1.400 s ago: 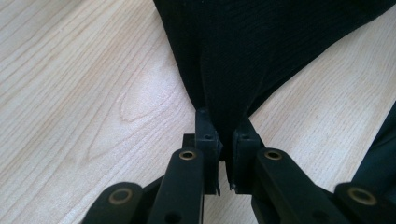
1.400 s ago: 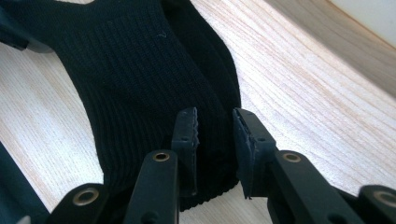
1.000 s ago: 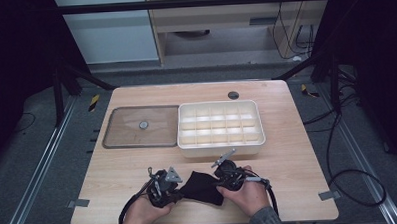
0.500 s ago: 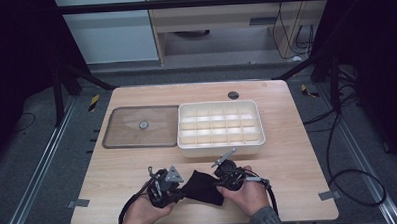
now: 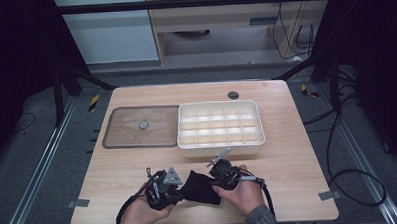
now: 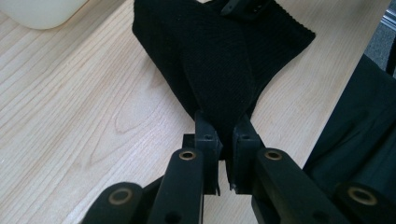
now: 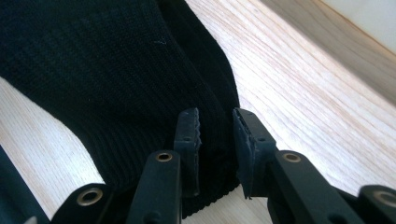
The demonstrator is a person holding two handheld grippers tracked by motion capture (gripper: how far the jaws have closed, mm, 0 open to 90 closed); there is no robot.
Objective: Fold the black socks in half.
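A black knitted cloth (image 5: 199, 188) lies near the table's front edge, stretched between both grippers. My left gripper (image 5: 178, 191) is shut on its left end. In the left gripper view the jaws (image 6: 226, 128) pinch a narrow bunched point of the cloth (image 6: 224, 60), which fans out wide beyond them. My right gripper (image 5: 216, 184) holds the right end. In the right gripper view a thick folded edge of the cloth (image 7: 93, 70) fills the gap between the right gripper's (image 7: 217, 123) toothed pads. A hand holds each gripper.
A white compartmented box (image 5: 220, 150) stands just behind the grippers, mid-table. To its left lies a brown flat tray (image 5: 117, 140) with a small round knob (image 5: 143, 125). A dark round disc (image 5: 233, 95) sits near the far edge. The table's front edge is close under the hands.
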